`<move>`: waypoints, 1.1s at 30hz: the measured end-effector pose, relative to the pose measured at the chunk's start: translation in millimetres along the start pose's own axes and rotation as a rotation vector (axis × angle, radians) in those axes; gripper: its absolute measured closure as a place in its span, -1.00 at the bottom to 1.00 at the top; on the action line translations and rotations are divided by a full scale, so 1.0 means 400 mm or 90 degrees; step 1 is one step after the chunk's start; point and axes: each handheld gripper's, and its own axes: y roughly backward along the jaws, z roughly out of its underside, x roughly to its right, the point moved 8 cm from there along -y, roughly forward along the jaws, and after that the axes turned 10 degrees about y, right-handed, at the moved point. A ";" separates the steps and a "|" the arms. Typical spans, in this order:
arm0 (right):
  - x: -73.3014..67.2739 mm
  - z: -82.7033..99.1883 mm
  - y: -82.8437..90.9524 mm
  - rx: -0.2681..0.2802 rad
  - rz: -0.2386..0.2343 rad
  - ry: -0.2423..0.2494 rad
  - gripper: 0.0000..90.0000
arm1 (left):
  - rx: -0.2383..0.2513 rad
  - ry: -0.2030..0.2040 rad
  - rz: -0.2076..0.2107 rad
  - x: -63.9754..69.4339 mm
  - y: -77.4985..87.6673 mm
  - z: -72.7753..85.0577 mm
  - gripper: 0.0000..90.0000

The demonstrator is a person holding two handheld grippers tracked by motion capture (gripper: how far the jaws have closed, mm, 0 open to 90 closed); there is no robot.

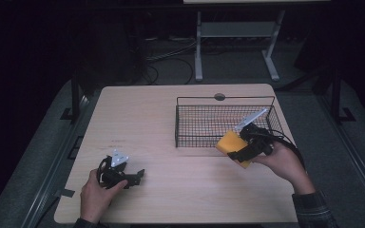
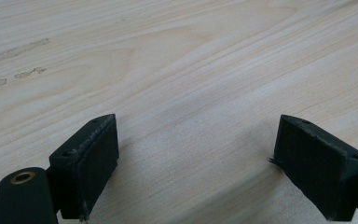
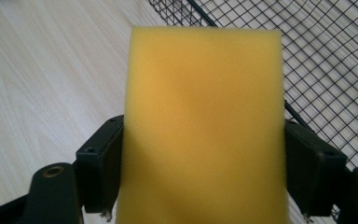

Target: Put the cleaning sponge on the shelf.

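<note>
Right claw (image 3: 204,172) clamped on a yellow rectangular foam sponge (image 3: 204,126), one black pad pressed to each long side, jaws set fairly wide by the sponge's breadth. Sponge standing up out of the jaws in the right gripper view, top edge well above the pads. From the high view, right claw (image 1: 237,153) with the sponge (image 1: 229,142) lifted clear of the light wooden desk (image 1: 171,194), right at the front wall of the black wire mesh basket (image 1: 190,124), near its right end. Sponge overlapping the basket's front rim there; inside or just outside, hard to tell. Basket mesh (image 3: 335,60) close behind and to one side of the sponge in the right gripper view, bare desk (image 3: 42,79) on the other.

Left claw (image 2: 193,158) wide open, nothing between the pads, bare wood grain beneath, a few faint scuff marks (image 2: 18,51) farther off. From above, left claw (image 1: 135,176) low at the front left of the desk, pointing toward the middle, well apart from basket and sponge. Open wood between the two claws.
</note>
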 end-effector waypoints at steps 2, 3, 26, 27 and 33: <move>0.007 -0.003 0.002 0.000 0.003 -0.003 -0.47 | 0.000 0.000 0.000 0.000 0.000 0.000 -0.71; 0.007 -0.003 0.002 0.000 0.003 -0.003 -0.47 | 0.000 0.000 0.000 0.000 0.000 0.000 -0.71; 0.112 -0.016 0.021 0.001 0.037 -0.039 -0.47 | 0.000 0.000 0.000 0.000 0.000 0.000 -0.71; 0.118 -0.016 0.022 0.001 0.039 -0.042 -0.47 | 0.000 0.000 0.000 0.000 0.000 0.000 -0.71; 0.155 -0.016 0.025 0.000 0.049 -0.056 -0.47 | -0.001 -0.002 0.000 0.000 0.000 0.000 -0.71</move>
